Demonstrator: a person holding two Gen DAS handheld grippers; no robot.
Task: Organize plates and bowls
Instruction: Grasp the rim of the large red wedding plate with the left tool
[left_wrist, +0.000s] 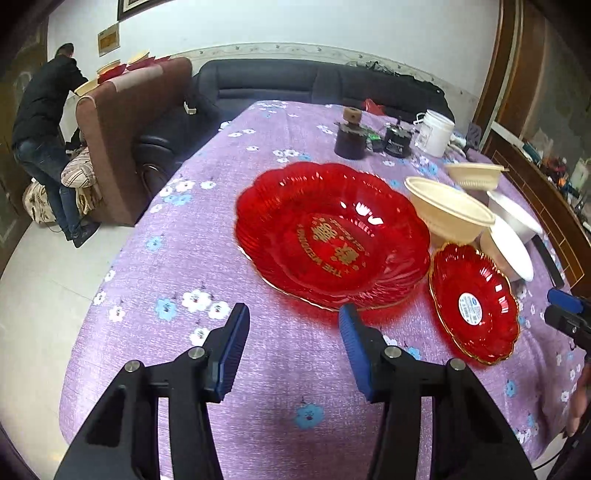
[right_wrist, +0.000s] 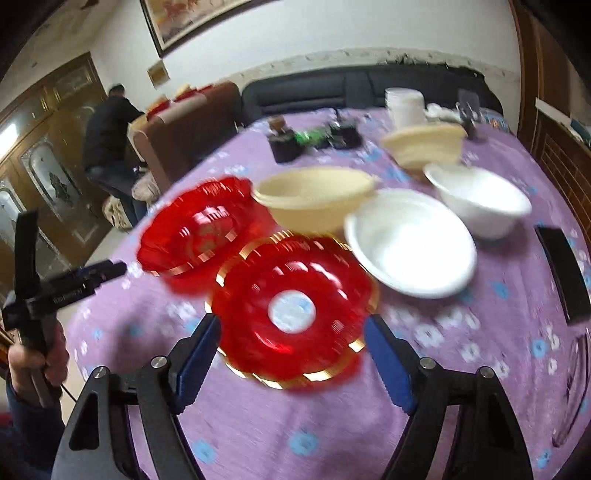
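A large red scalloped plate (left_wrist: 332, 236) (right_wrist: 195, 229) with gold lettering lies on the purple flowered tablecloth (left_wrist: 207, 280). To its right lies a small red plate (left_wrist: 476, 302) (right_wrist: 291, 306) with a gold rim. Behind them stand two cream bowls (left_wrist: 447, 210) (left_wrist: 474, 175) and two white bowls (right_wrist: 410, 240) (right_wrist: 480, 199). My left gripper (left_wrist: 293, 317) hangs open above the cloth, just short of the large plate, with nothing between its fingers. My right gripper (right_wrist: 291, 321) is open above the small plate, which rests on the table. The right wrist view is blurred.
At the far end of the table stand a dark jar (left_wrist: 349, 138), a black container (left_wrist: 397, 142) and a white tub (left_wrist: 434, 133). A flat black object (right_wrist: 561, 273) lies at the right edge. Sofas stand beyond the table, and a person (left_wrist: 44, 122) bends over at the far left.
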